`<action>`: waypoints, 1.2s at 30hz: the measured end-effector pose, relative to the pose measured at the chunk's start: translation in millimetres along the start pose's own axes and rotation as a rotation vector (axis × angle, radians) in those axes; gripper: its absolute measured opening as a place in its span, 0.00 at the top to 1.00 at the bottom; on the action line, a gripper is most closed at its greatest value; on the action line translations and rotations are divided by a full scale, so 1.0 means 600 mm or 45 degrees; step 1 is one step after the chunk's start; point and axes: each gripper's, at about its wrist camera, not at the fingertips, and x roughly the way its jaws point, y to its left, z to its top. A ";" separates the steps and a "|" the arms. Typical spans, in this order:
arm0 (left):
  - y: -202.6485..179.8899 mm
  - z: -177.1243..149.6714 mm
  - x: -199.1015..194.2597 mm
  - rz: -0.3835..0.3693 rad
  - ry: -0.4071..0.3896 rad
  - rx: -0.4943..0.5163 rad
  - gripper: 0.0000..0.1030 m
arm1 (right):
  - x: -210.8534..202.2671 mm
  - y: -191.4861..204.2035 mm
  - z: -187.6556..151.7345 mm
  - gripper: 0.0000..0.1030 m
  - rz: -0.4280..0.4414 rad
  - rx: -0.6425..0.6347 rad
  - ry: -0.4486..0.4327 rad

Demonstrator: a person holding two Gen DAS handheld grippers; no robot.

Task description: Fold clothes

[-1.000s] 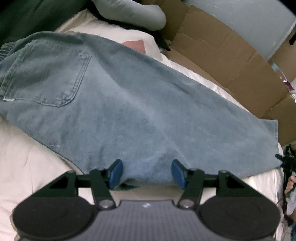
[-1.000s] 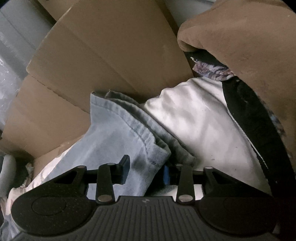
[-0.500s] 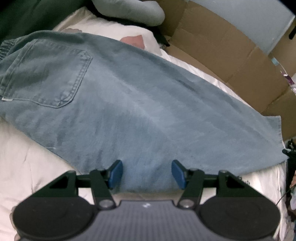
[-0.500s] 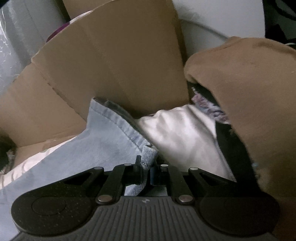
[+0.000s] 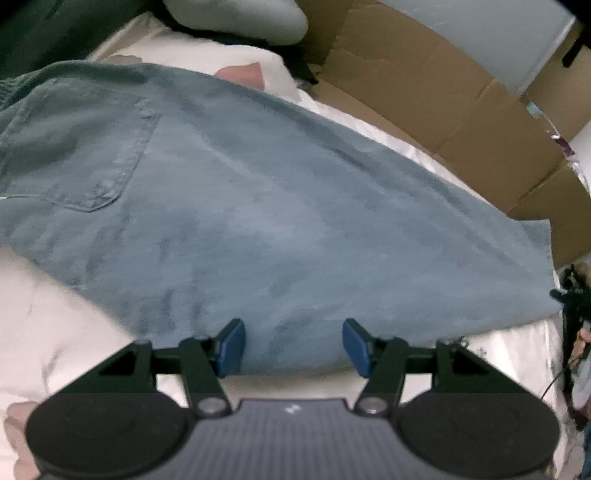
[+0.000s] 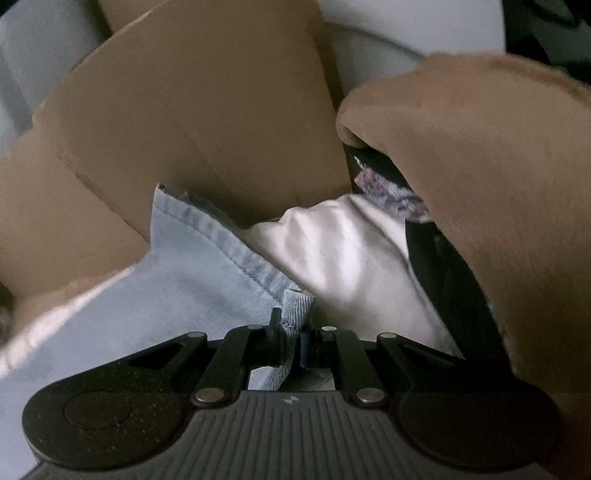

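Observation:
A pair of light blue jeans (image 5: pixel 295 221) lies stretched across the white bedding (image 5: pixel 55 332), back pocket (image 5: pixel 81 155) at the left, leg end at the right. My left gripper (image 5: pixel 293 343) is open, its blue pads (image 5: pixel 231 345) standing over the near edge of the denim without pressing it. In the right wrist view the hem corner of the jeans (image 6: pixel 184 280) sits between the pads of my right gripper (image 6: pixel 291 339). Those jaws are nearly together and opening slightly, with the pads still pinching the denim.
Flattened cardboard (image 5: pixel 424 92) lines the far side of the bed and rises right behind the hem (image 6: pixel 203 110). A brown fabric mass (image 6: pixel 480 166) and a dark strap crowd the right. A grey pillow (image 5: pixel 236 14) lies at the far end.
The right gripper's jaws closed on the hem corner, which lay loose between them a second ago. The leg end now lies straighter and flatter. The left gripper stayed put.

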 end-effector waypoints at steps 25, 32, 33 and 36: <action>-0.381 -0.013 0.135 -0.198 0.005 0.753 0.28 | -0.042 -0.013 -0.084 0.56 0.292 0.145 0.126; -0.481 -0.021 0.161 -0.351 -0.021 0.879 0.28 | -0.058 -0.016 -0.082 0.55 0.401 0.129 0.132; -0.492 -0.022 0.162 -0.380 -0.021 0.888 0.28 | -0.059 -0.016 -0.081 0.55 0.411 0.131 0.133; -0.521 -0.027 0.168 -0.433 -0.009 0.907 0.28 | -0.055 -0.018 -0.079 0.55 0.447 0.143 0.132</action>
